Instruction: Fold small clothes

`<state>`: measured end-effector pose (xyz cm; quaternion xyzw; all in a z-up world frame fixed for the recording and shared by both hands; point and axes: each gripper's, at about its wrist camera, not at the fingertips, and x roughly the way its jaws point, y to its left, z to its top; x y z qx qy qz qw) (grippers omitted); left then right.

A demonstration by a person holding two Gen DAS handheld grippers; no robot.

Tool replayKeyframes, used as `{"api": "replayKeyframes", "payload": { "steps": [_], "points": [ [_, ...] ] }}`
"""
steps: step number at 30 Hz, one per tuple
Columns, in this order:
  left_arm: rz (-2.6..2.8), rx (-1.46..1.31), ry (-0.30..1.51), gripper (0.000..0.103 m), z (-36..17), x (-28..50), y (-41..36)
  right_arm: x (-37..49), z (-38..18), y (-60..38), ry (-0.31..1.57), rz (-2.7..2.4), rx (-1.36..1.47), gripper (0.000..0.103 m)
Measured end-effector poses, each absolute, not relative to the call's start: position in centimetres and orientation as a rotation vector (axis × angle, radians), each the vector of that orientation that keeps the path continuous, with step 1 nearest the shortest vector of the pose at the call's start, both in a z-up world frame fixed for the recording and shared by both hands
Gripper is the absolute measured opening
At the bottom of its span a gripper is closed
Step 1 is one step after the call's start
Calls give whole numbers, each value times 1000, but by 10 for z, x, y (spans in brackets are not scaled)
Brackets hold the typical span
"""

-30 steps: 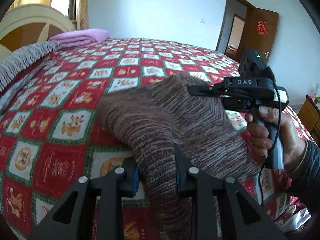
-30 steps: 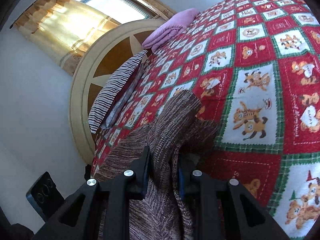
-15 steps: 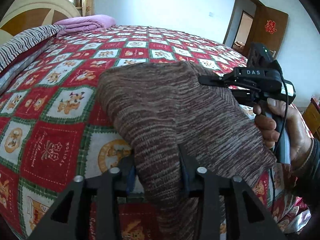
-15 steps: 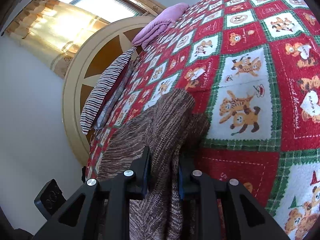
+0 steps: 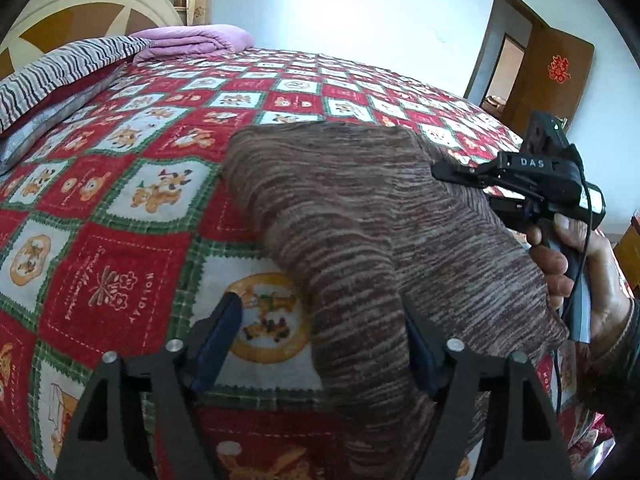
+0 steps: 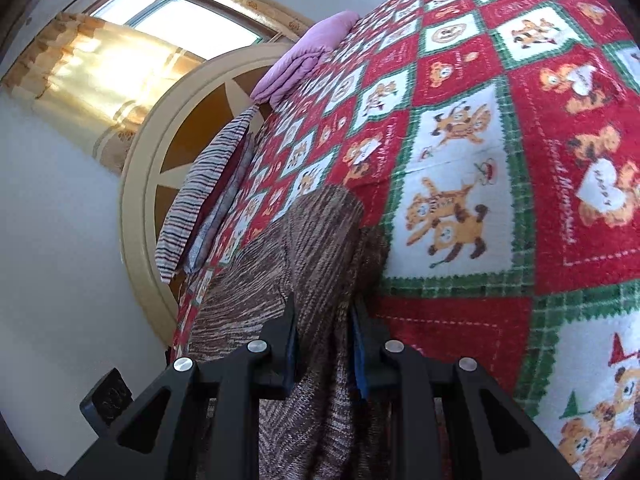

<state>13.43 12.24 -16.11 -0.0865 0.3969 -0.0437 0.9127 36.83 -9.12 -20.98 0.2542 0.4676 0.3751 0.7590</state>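
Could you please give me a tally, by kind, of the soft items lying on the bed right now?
Brown knit garment: 1
Folded purple blanket: 1
Striped pillow: 1
Red patchwork bedspread: 1
Total: 4

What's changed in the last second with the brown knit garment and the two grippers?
The left gripper has just been opening and released the brown striped knit garment, which still lies between its fingers. The garment sank lower onto the red patchwork bedspread. The right gripper stays clamped on it.
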Motion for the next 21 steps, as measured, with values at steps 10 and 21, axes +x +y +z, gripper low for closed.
{"api": "replayKeyframes", "payload": {
  "steps": [10, 21],
  "points": [
    [-47, -196, 790, 93, -145, 138, 135, 369, -212, -90, 1031, 778, 518, 26],
    [57, -124, 757, 97, -147, 169, 150, 323, -146, -104, 861, 733, 382, 40]
  ]
}}
